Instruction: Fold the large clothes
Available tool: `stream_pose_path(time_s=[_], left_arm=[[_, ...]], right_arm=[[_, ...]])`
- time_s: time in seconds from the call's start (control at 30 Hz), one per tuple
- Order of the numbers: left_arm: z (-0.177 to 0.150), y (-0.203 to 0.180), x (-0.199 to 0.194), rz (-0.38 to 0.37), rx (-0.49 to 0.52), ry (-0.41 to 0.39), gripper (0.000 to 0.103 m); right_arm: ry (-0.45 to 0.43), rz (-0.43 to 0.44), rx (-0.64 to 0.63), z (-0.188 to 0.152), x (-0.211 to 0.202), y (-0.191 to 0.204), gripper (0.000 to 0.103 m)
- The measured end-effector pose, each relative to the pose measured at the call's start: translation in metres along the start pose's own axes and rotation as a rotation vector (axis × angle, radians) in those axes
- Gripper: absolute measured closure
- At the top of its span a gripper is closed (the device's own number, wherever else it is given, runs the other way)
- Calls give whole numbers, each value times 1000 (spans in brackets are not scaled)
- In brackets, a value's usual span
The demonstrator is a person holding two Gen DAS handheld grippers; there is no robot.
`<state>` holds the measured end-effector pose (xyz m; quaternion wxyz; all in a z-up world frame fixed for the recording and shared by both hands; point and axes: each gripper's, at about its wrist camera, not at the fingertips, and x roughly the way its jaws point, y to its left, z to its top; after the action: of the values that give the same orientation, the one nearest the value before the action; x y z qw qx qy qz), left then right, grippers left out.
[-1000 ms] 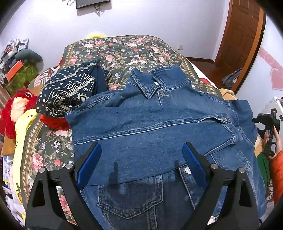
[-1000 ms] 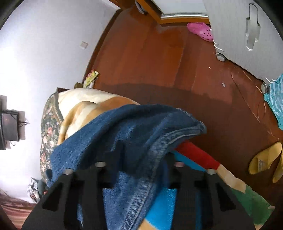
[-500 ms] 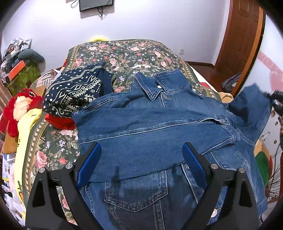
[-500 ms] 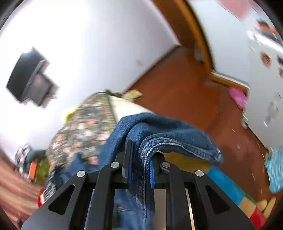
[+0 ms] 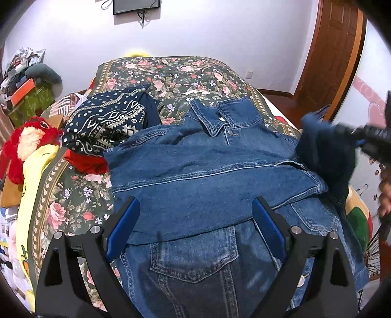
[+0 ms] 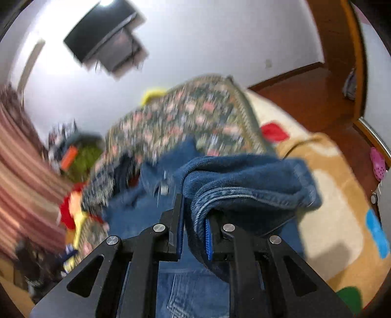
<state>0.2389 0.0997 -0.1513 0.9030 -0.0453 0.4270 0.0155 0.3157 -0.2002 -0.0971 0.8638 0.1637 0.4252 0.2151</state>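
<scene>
Already one sleeve of the denim jacket [image 5: 207, 186] lies folded across its chest, so the fold looks partly done; the other sleeve, and doubling the body over, appear to remain. At the left edge of the left wrist view sit a red plush toy [image 5: 27, 144] and a yellow cushion [image 5: 31, 186]. Right of them lies a navy patterned garment [image 5: 107, 124] on the floral bedspread [image 5: 171, 78], touching the jacket's shoulder. The jacket fills the middle of the frame, collar toward the wall. At the bottom, the left claw [image 5: 195, 227] hovers over it with its jaws wide and empty. At the right edge, the right claw [image 6: 194, 232] is clamped narrow on the second sleeve [image 6: 246, 181], lifted clear of the bed. Beyond are a white wall, a wall-mounted screen [image 5: 136, 6] at upper centre and a wooden door [image 5: 334, 49] at upper right.
</scene>
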Motion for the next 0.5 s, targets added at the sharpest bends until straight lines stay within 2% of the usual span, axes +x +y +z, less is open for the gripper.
stream_pose_path(time_s=[0.13, 0.23, 0.3, 0.37, 0.43, 0.5], left_arm=[[-6, 7, 1, -9, -15, 9, 10], [-11, 12, 3, -14, -31, 20, 10], [-15, 15, 5, -19, -46, 30, 10], [-17, 15, 8, -20, -54, 41, 10], [-19, 16, 11, -20, -58, 49, 10], [-19, 15, 13, -21, -58, 52, 10]], right_arm=[[145, 6, -8, -26, 32, 8, 90], [222, -13, -13, -41, 46, 11, 86], [257, -26, -18, -49, 46, 14, 86], [289, -22, -15, -51, 45, 13, 81], [317, 22, 11, -51, 39, 7, 65], [304, 37, 48, -46, 29, -1, 56]])
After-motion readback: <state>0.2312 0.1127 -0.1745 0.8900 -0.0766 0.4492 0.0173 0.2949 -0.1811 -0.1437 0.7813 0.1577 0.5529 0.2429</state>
